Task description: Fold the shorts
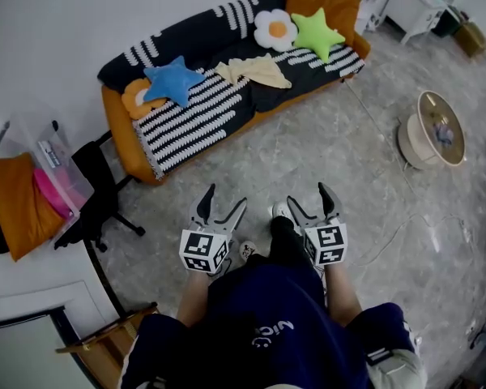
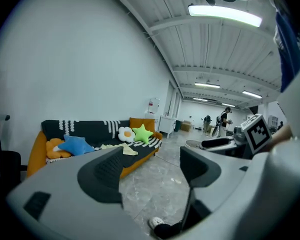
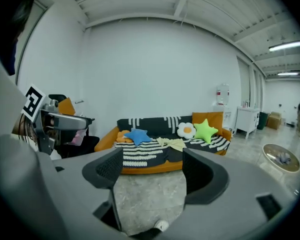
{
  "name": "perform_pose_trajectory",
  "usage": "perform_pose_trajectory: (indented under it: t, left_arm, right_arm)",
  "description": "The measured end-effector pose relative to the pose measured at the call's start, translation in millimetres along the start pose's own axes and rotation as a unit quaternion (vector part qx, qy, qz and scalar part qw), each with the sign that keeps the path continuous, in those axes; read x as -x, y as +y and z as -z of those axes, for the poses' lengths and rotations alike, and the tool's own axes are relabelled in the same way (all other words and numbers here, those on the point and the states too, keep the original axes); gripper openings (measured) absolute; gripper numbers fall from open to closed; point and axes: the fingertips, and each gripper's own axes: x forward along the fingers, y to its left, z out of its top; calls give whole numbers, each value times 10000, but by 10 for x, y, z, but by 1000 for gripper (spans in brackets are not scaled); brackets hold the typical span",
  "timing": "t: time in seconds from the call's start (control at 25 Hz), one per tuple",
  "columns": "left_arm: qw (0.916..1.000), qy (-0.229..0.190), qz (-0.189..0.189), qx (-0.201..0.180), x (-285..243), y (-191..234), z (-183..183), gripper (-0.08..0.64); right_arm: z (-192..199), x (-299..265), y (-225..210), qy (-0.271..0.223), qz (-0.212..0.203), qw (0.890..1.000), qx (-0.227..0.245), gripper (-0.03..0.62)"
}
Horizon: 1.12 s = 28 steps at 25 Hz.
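Head view: we look down on a grey marbled floor [image 1: 340,160] with both grippers held out low in front of the body, side by side and apart. The left gripper [image 1: 225,197] has its jaws spread wide with only floor showing between them. The right gripper [image 1: 308,194] is spread much the same and also holds nothing. Well ahead of both, the pale yellow shorts [image 1: 255,70] lie crumpled on the striped throw of an orange sofa [image 1: 117,140], between a blue star cushion [image 1: 174,79] and a green star cushion [image 1: 317,32].

Left gripper view: we see the two dark pads standing far apart, with bare floor in the gap. The shorts [image 2: 119,148] rest on the sofa seat beyond the left pad, far from the jaws. The right gripper shows at the right edge.

Right gripper view: we see the pads wide apart and empty. The sofa fills the gap behind them, and the shorts [image 3: 174,142] lie on its seat, well away from the pads.
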Motion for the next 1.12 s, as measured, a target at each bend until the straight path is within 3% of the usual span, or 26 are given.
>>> perform_pose_trajectory:
  t: [0.4, 0.76, 1.12]
  left_arm:
    - [9987, 9, -471, 197, -509, 318, -107, 356]
    - [9959, 66, -866, 236, -1588, 708, -546, 354]
    - [9937, 14, -1073, 329, -2626, 747, -846, 351]
  right_arm:
    - [-155, -726, -332, 107, -390, 9989, 226, 336]
    - [-548, -1759, -1011, 271, -908, 9947, 397, 317]
    - [-905, -2458, -1723, 248, -1307, 9887, 689, 292]
